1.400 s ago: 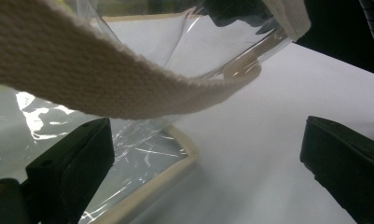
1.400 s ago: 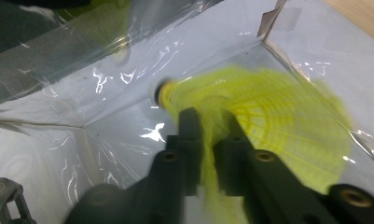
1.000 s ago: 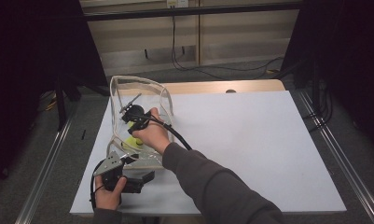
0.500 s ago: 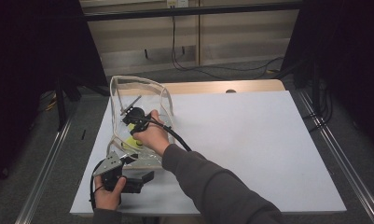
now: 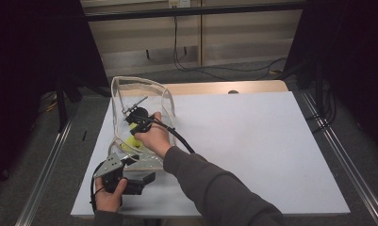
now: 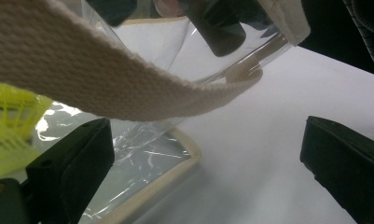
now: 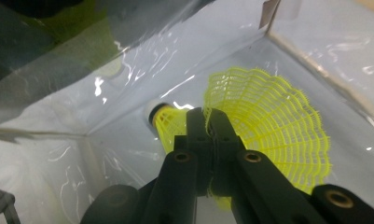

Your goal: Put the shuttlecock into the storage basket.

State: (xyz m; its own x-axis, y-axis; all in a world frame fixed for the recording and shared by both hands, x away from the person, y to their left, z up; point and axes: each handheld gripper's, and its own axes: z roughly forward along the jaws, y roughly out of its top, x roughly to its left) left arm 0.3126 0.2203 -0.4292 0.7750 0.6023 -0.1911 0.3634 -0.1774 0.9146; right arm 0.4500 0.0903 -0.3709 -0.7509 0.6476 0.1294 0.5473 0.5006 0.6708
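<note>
Yellow shuttlecock (image 7: pixel 273 130) | inside clear bag (image 7: pixel 128 70) | right tool (image 7: pixel 207 114) clenched on its skirt

Right gripper (image 7: pixel 207 116) inside clear bag (image 7: pixel 128 60), pointing down at bag floor. Jaws together, pinching skirt of yellow shuttlecock (image 7: pixel 268 126) near its neck. Shuttlecock on its side on bag floor, white cork (image 7: pixel 153 112) to left, mesh skirt fanned right. Bag seam (image 7: pixel 315 70) at upper right. Glare streaks on plastic.
</note>
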